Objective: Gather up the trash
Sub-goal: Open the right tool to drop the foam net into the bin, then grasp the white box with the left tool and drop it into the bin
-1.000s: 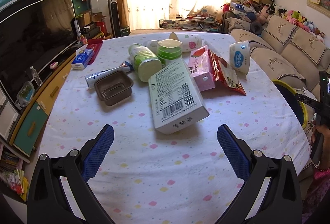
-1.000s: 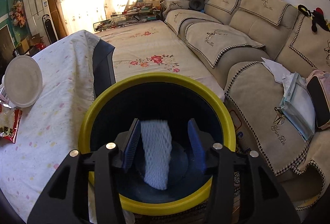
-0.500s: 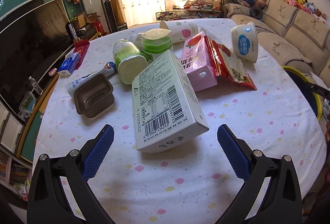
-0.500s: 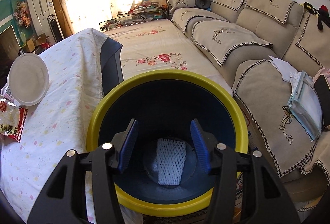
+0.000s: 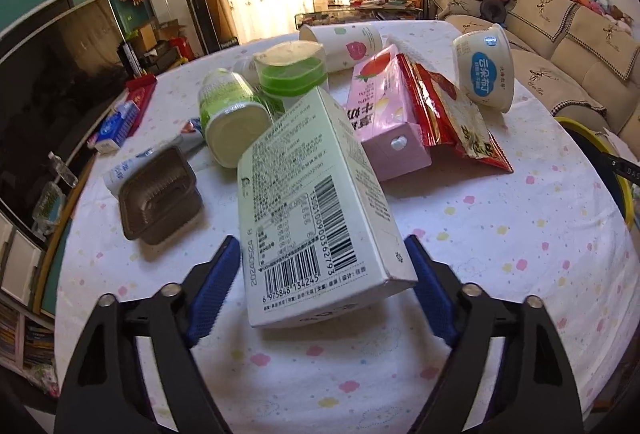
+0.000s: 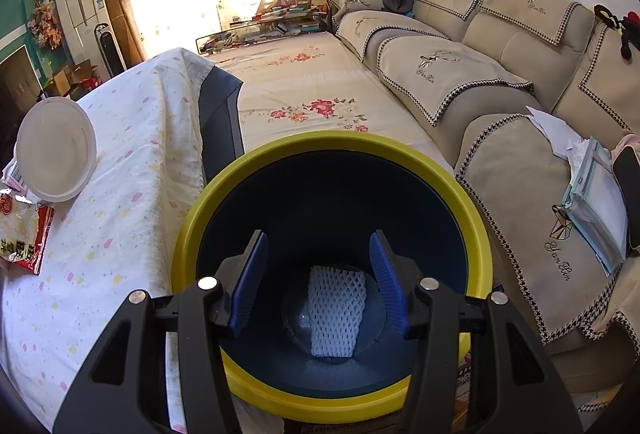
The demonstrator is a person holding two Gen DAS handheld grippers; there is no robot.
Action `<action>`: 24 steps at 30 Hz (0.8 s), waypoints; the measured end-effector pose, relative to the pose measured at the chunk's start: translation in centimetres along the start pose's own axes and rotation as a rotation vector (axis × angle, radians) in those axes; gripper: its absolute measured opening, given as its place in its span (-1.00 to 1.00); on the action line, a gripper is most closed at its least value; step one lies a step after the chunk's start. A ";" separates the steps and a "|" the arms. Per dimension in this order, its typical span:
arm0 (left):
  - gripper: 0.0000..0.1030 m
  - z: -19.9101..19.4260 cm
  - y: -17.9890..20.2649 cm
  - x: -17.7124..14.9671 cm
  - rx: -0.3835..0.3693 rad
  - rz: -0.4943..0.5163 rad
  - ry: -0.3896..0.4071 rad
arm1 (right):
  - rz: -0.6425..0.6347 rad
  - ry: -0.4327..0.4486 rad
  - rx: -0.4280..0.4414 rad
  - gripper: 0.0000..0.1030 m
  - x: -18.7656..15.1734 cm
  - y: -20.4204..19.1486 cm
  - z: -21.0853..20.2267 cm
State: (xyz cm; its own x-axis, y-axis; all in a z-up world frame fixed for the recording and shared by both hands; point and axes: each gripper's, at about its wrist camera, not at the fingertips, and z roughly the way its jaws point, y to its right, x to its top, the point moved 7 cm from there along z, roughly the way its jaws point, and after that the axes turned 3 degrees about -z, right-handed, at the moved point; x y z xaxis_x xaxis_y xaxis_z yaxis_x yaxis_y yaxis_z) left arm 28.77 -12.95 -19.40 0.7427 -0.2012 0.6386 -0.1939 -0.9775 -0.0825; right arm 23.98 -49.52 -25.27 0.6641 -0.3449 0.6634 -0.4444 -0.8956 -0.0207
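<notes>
Sunlit curtains are glowing behind a table (image 5: pixel 500 234) draped in a white cloth dotted with pastel spots, where the litter is lying heaped. Nearest, a pale green carton (image 5: pixel 316 206), printed with barcodes, is resting slantwise with its near end between the blue ribbed pads of the left claw (image 5: pixel 322 286); the jaws are closing on it, though a sliver of gap is showing at each side. Behind it are lying a brown plastic tray (image 5: pixel 160 196), a green-labelled bottle (image 5: pixel 232 114), a pink milk box (image 5: pixel 384 114), a crinkled red wrapper (image 5: pixel 456 114) and a white pudding cup (image 5: pixel 484 70) on its side.

Only the right wrist view is showing inside the yellow-rimmed bin (image 6: pixel 332 146), standing between table and beige sofa (image 6: pixel 500 82). On its dark blue bottom a white foam net (image 6: pixel 336 314) is lying, well below the right claw (image 6: pixel 318 282), which is hanging open and empty over the rim.
</notes>
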 end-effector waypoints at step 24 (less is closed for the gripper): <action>-0.42 -6.9 -2.3 0.5 -0.115 -0.084 0.126 | 0.014 -0.012 0.041 -0.01 -0.9 -0.3 -0.5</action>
State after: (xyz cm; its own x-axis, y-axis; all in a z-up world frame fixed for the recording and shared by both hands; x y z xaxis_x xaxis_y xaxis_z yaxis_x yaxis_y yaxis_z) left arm 25.17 -10.39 -13.60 0.6747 -0.1023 0.7310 -0.2119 -0.9755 0.0591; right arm 23.19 -48.79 -25.52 0.6652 -0.3602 0.6540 -0.4284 -0.9015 -0.0607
